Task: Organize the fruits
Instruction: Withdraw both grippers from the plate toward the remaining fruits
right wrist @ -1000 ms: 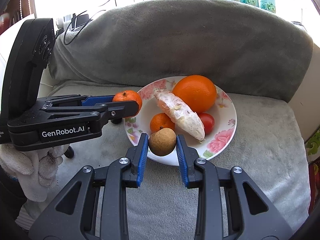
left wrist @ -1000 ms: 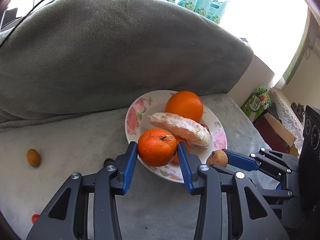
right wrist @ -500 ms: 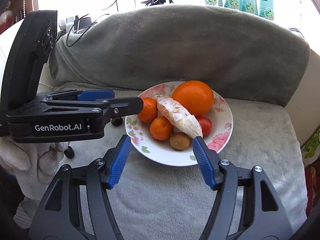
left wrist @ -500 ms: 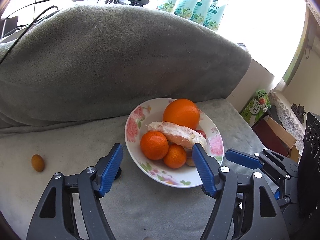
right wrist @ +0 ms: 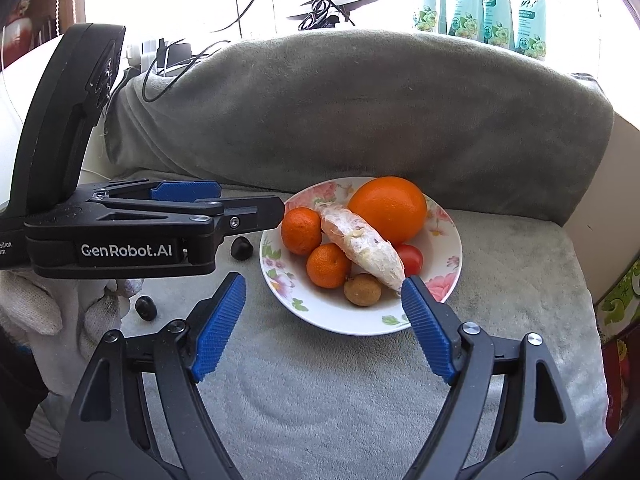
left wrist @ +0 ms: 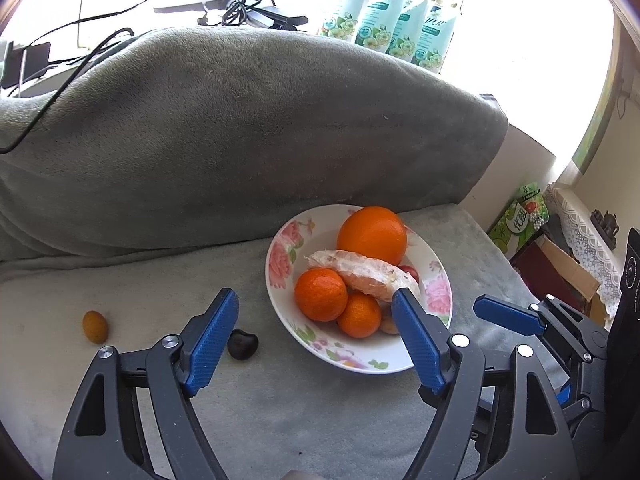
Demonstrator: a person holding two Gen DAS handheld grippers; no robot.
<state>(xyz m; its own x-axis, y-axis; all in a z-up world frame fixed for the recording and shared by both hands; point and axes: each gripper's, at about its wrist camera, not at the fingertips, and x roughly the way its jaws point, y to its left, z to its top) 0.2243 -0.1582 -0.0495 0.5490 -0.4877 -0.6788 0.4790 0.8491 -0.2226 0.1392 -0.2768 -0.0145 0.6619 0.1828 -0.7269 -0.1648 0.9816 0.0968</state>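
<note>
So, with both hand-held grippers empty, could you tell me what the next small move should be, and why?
Probably swing the left hand-held gripper left to the dark fruit beside the floral plate. Both grippers' jaws have just been opening and hold nothing, the right hand-held gripper too. That fruit lies on the grey blanket nearest the left gripper; a small orange fruit lies further left.

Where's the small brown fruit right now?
In the right wrist view the small brown fruit lies in the floral plate, near its front rim, between the smaller tangerine and the peeled segment.
</note>
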